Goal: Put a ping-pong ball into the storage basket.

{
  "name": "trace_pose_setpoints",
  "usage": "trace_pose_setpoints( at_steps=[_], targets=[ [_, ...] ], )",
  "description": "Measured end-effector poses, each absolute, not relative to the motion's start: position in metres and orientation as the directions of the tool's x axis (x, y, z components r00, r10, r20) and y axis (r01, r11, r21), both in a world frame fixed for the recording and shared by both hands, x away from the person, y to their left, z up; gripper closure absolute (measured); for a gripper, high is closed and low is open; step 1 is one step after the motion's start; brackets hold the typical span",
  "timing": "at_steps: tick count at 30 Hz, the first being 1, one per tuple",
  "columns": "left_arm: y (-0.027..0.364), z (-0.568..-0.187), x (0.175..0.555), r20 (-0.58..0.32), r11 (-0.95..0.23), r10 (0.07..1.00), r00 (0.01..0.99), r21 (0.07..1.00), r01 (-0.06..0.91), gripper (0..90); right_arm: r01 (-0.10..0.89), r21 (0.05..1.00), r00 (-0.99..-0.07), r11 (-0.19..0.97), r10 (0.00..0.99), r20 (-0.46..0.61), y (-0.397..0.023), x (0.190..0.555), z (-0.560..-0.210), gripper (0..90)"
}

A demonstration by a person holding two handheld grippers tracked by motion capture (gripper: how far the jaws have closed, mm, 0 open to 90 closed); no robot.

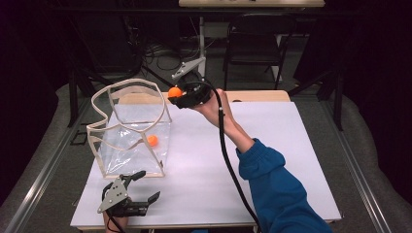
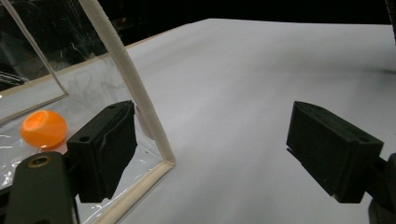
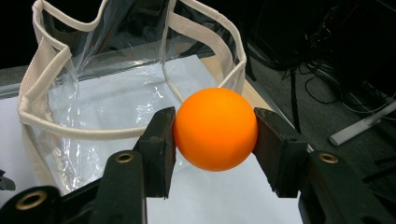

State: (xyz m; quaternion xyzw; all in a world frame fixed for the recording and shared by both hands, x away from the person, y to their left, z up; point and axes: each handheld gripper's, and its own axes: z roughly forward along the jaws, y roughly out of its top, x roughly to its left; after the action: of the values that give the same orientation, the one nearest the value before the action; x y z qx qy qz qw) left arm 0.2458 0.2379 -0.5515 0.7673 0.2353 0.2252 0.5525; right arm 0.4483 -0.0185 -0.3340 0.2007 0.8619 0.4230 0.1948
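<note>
**Ball held above bag rim**

White table under dark surroundings, wide bare sheet to the right and front. Near edge: left gripper rests low, jaws wide apart, nothing between them, one jaw just beside the clear bag corner trim. Bag stands upright at table left, cream-edged mouth open, one orange ball inside on its floor. Farther back: right gripper raised by the bag's far rim, jaws clamped on a second orange ball. Chair beyond table.
</note>
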Motion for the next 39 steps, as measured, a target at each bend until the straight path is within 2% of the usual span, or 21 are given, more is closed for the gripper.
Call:
trace_pose_setpoints(
  at_steps=[39],
  targets=[
    [0.239, -0.551, 0.245, 0.088, -0.277, 0.611, 0.787, 0.955, 0.108, 15.8, 0.161, 0.812, -0.854, 0.562, 0.492, -0.171, 0.003, 0.451, -0.333, 50.8]
  ],
)
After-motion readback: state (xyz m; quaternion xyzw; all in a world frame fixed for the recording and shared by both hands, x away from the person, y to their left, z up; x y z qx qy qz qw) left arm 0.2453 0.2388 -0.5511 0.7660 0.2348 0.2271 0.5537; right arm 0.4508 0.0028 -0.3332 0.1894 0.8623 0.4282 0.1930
